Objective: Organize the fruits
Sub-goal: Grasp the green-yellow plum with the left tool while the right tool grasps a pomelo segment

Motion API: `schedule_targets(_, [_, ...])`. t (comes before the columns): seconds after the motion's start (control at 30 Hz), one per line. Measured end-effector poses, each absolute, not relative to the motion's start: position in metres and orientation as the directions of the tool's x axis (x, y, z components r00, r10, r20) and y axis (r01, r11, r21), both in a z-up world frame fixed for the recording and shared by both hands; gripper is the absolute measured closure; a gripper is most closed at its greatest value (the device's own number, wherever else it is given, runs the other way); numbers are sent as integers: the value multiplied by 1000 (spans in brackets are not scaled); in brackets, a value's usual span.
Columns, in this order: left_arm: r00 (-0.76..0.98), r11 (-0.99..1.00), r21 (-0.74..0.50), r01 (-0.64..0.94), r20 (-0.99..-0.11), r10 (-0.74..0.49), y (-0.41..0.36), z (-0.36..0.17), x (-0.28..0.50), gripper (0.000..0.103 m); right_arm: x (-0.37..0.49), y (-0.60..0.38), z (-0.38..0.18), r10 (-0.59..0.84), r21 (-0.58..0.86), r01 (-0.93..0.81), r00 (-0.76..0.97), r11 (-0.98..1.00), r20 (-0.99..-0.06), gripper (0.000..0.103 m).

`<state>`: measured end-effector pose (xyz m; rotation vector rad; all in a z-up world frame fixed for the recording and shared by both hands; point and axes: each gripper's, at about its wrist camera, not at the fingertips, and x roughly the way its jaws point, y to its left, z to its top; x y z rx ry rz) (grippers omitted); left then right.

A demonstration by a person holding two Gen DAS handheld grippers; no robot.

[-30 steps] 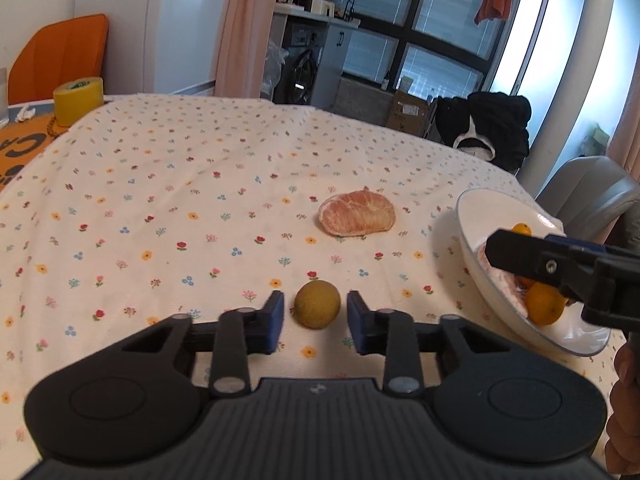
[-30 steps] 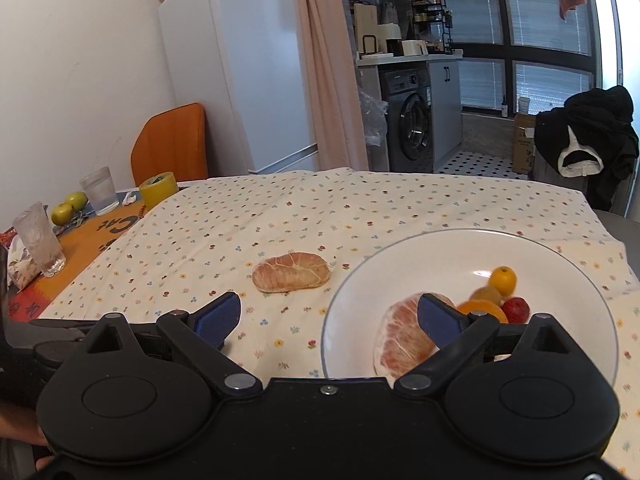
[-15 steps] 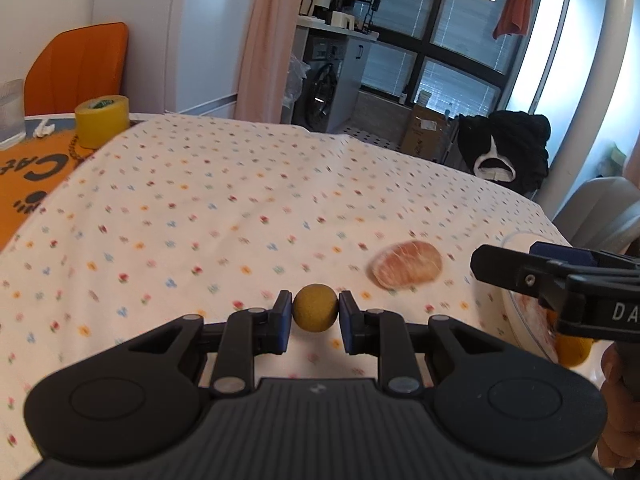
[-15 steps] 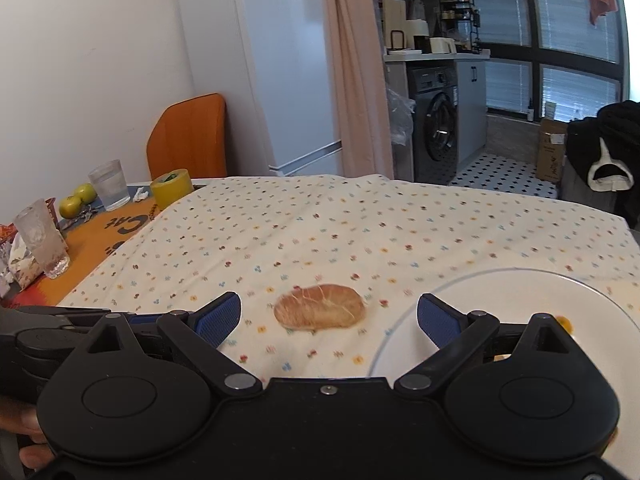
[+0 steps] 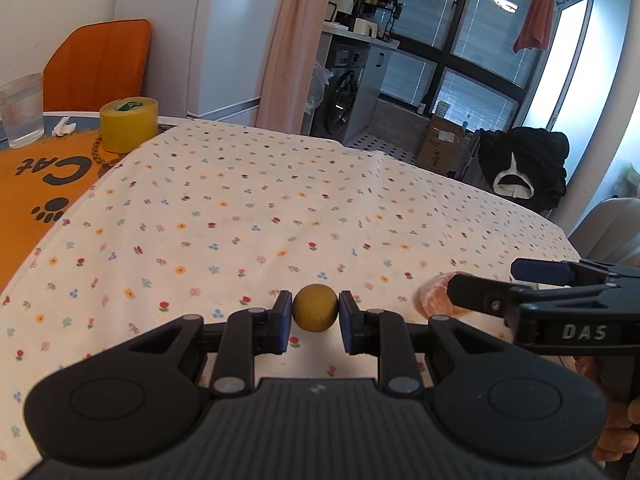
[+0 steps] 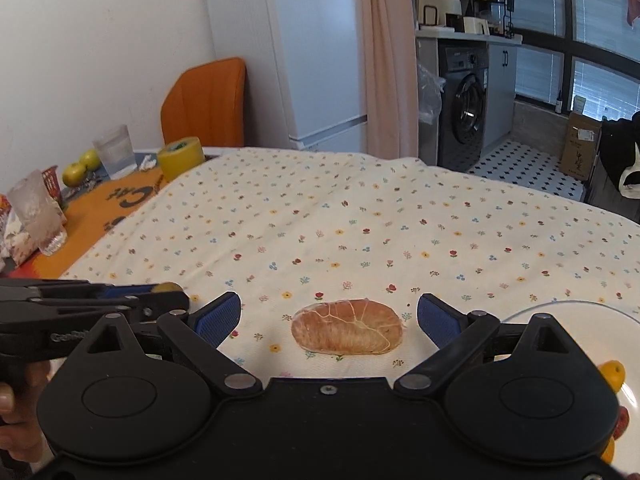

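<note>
the left claw (image 5: 315, 315) is closed on a small round yellow-green fruit (image 5: 315, 308), with one blue pad touching each side of it, and the fruit is held a little above the flowered cloth (image 5: 248, 216) of the desk. the right claw (image 6: 329, 320) is wide open and holds nothing; its two blue pads stand on both sides of a peeled citrus piece (image 6: 346, 326), well apart from it. this piece lies on the cloth near the right edge of the desk, just beside a white plate (image 6: 568, 312). only a part of the plate is visible, at the right side of the right wrist view, and a small orange fruit (image 6: 613, 374) lies in it. at the far left corner of the desk there is an orange mat (image 5: 36, 184) with a yellow tape roll (image 5: 127, 123) and a glass of water (image 5: 21, 110) on it.
</note>
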<state>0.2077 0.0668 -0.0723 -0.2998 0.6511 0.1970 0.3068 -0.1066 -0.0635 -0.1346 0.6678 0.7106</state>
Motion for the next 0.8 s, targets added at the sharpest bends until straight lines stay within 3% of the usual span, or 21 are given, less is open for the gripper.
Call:
schedule_targets(0.23, [780,931,-225,-289,-619,93,77,-74,208,80,323,-93,-73,523,69,-649,541,758,-658,8])
schedule_targets(0.6, [787,924,-246,-293,-610,87,82,-72,201,80,337,-79,-86,443,35,-657,467,753,-766,31])
schedule_targets(0.8, [789,924,-247,-291,-608,86,80,-71,196,80,332,-83,-84,457,43,-651,482,758,-748,35])
